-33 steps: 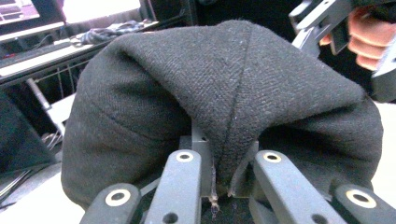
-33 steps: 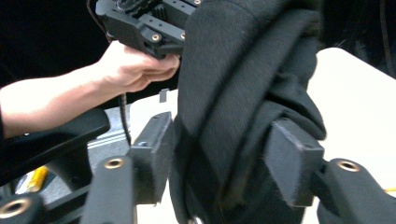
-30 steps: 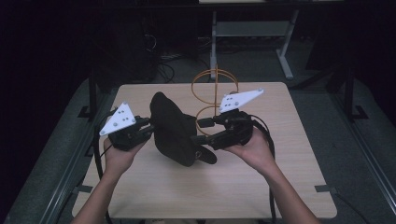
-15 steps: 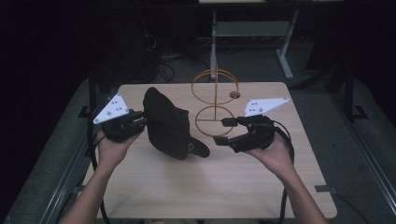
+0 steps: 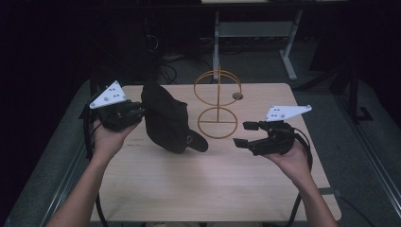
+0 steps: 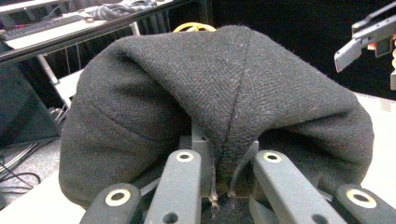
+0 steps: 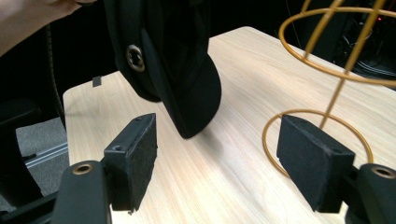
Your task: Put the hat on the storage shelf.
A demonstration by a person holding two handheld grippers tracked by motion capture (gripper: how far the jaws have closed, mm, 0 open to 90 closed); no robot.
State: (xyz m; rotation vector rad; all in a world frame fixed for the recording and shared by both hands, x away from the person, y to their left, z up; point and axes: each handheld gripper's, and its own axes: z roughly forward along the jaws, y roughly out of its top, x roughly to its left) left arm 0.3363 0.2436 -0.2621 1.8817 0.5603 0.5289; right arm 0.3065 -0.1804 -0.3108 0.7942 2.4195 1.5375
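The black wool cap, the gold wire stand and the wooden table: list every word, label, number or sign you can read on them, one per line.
None can be read.
Black wool cap: plain weave; the round metal snap on it in the right gripper view bears no legible marking.
Gold wire stand: bare wire.
Light wooden table: a faint dark mark on it near the left gripper, too small and blurred to read.

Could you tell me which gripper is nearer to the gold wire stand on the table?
The right. The right gripper hovers open just beside the stand; the left gripper is farther off, clamped on the black cap.
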